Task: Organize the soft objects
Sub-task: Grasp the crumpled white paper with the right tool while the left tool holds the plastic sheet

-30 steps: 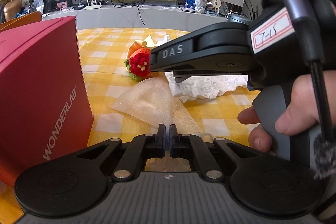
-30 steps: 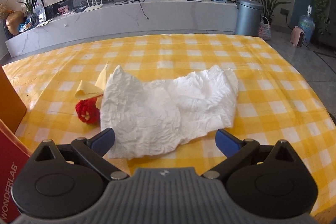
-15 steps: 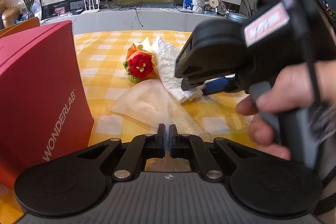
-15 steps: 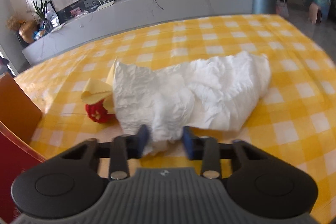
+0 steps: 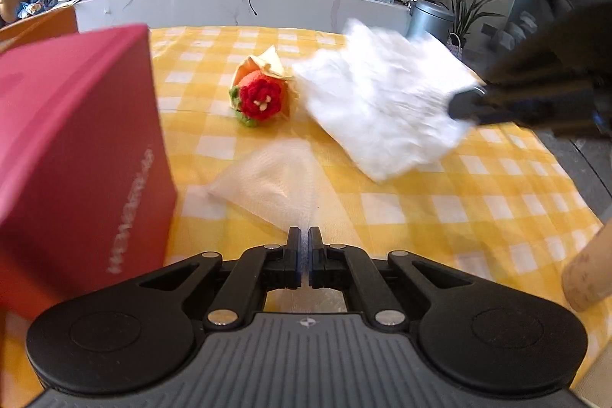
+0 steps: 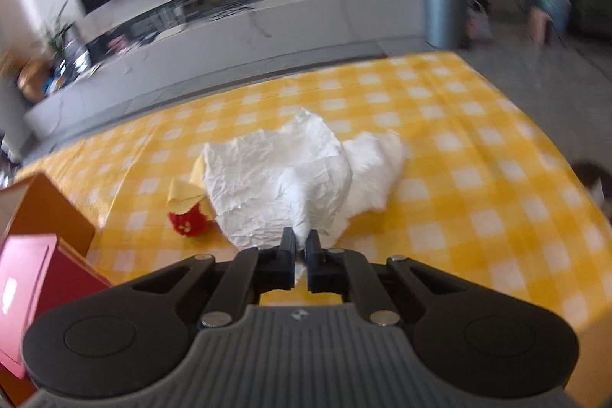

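From the right wrist view, nearest at 6 o'clock, the right gripper (image 6: 300,244) has its jaws pinched on a gathered edge of the white crumpled cloth (image 6: 283,186). A second ago those jaws stood wide apart over the flat cloth; they have since snapped together on it and begun to lift, so the cloth now bunches toward the grip and, in the left wrist view, hangs partly off the table (image 5: 440,217) at about 2 o'clock. That suggests the pick-up step is done and the carry is starting.

In the left wrist view, the left gripper (image 5: 301,243) sits at 6 o'clock with jaws pressed together, apparently clamping the near corner of a thin translucent gauze sheet (image 5: 267,178) that lies on the table just ahead; it has barely shifted. The red box (image 5: 76,148) stands at 9 o'clock, likely the destination. Farther out, at 12 o'clock, the knitted rose (image 5: 262,98) in its yellow wrapper lies untouched, just beside the lifted cloth.
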### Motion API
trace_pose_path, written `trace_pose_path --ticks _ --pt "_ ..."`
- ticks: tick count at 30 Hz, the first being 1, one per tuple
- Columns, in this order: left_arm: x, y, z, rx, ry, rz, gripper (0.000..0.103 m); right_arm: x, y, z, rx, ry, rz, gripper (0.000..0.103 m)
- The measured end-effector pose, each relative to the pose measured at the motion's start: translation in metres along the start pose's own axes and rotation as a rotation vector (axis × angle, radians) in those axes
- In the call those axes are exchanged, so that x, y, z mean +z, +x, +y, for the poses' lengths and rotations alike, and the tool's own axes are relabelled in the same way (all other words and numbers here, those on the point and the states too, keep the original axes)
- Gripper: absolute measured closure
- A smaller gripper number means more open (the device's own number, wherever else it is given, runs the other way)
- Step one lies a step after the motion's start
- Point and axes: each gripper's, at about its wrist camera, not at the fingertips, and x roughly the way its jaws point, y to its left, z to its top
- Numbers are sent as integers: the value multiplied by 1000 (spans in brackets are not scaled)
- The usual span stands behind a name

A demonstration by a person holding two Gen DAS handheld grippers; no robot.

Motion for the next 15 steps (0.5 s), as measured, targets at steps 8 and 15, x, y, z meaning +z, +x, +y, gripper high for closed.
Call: trace_pose_path --ticks 8,15 --pt "-5 -48 32 -81 -89 11 100 -20 -15 -32 -56 109 48 101" --pt "-7 -65 53 -130 -122 4 100 -42 -44 -10 7 20 67 101"
